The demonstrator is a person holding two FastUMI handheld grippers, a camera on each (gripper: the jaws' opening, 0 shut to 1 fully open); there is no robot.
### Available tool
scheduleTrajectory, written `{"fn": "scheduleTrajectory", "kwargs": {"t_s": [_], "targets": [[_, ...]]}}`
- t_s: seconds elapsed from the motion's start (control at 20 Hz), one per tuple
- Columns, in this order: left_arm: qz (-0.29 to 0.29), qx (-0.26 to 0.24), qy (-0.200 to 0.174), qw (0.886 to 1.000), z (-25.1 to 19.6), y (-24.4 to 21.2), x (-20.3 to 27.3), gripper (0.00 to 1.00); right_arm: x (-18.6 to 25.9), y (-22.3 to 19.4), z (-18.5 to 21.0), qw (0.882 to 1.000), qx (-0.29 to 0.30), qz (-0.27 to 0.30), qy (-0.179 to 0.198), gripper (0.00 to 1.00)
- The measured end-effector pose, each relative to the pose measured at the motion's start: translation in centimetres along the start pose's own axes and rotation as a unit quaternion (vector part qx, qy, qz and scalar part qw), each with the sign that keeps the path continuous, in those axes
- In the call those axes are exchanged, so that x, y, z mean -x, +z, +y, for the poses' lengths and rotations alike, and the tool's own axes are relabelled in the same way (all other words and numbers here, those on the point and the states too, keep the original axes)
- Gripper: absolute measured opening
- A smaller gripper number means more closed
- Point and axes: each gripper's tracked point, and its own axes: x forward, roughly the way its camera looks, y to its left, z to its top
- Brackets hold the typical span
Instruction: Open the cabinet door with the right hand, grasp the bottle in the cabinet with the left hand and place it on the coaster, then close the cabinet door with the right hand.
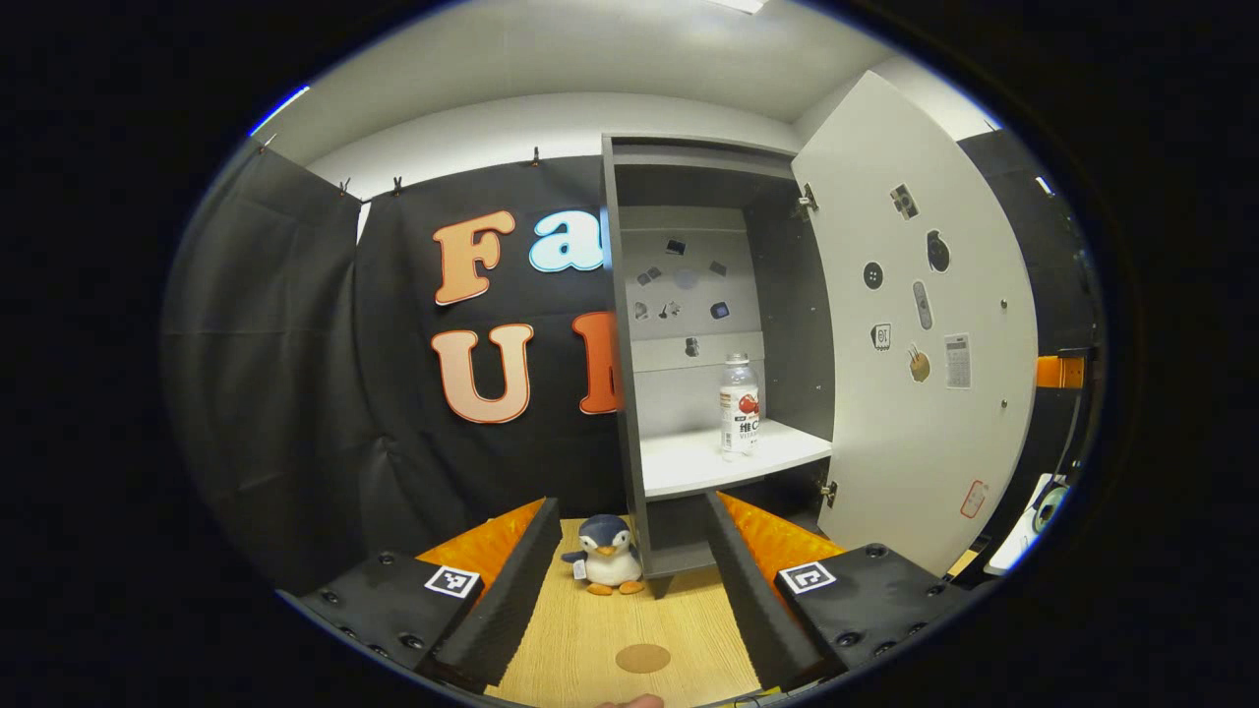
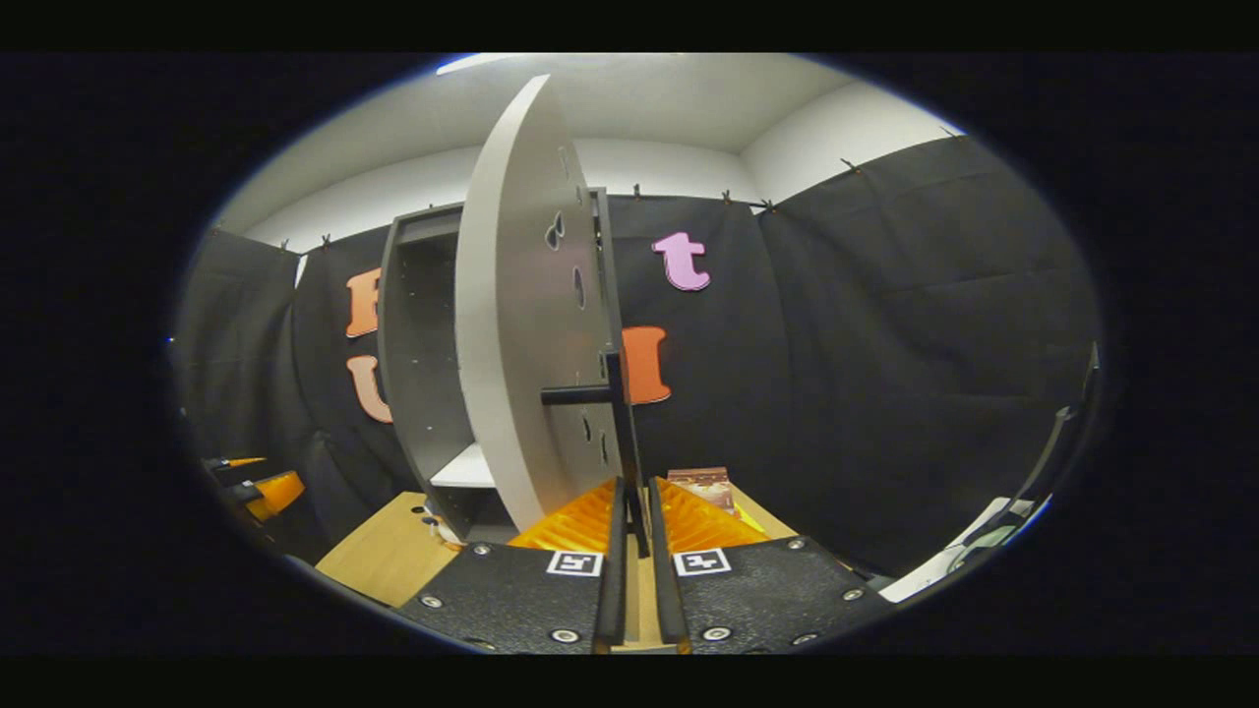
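The cabinet door [image 1: 915,324] stands swung wide open, its inner face dotted with small stickers. Inside the cabinet [image 1: 689,295], the bottle [image 1: 739,405] stands upright on the white shelf [image 1: 689,462], toward the right (clear body, label with a red patch). In the left gripper view, the left hand-held gripper [image 1: 629,580] has its fingers spread apart, well short of the bottle, above the wooden counter [image 1: 610,629]. The round coaster [image 1: 642,658] lies on the counter between the fingers, and a plush penguin [image 1: 607,556] sits beyond it at the cabinet's foot. In the right gripper view, the right hand-held gripper [image 2: 637,536] has its fingers drawn nearly together around the door's dark handle [image 2: 618,423]; whether both press on it I cannot tell.
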Motion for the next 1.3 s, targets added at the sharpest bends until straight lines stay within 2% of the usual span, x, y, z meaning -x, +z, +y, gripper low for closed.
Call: {"fn": "scheduleTrajectory", "kwargs": {"t_s": [0.05,0.1,0.25,0.3,0.35,0.4,0.75,1.3], "targets": [[0.0,0.001,0.0,1.0,-0.3,0.1,0.0,0.95,-0.1,0.1,-0.8,1.0,0.002,-0.002,-0.002,0.1],[0.0,0.003,0.0,1.0,-0.6,0.0,0.0,0.95,0.0,0.1,-1.3,1.0,0.004,-0.002,0.001,0.0],[0.001,0.004,0.0,1.0,-1.2,0.3,0.2,0.95,0.0,0.1,-2.2,1.0,-0.012,0.003,0.014,0.0],[0.0,0.004,0.002,1.0,-1.3,0.3,0.3,0.96,0.0,0.2,-2.3,1.0,-0.014,0.003,0.015,0.1],[-0.001,0.004,0.004,1.0,-1.4,0.3,0.3,0.96,-0.1,0.2,-2.6,1.0,-0.011,0.002,0.013,0.0],[-0.001,0.004,0.005,1.0,-1.5,0.4,0.3,0.95,-0.1,0.3,-3.0,1.0,-0.008,0.001,0.01,0.1],[0.005,0.012,0.008,1.0,-2.1,0.1,-0.1,0.95,0.5,0.3,-4.3,1.0,0.003,0.004,0.003,0.09],[-0.008,0.012,-0.002,1.0,-4.8,0.4,-1.4,0.95,2.6,0.0,-4.5,1.0,0.002,0.005,0.017,0.09]]}}
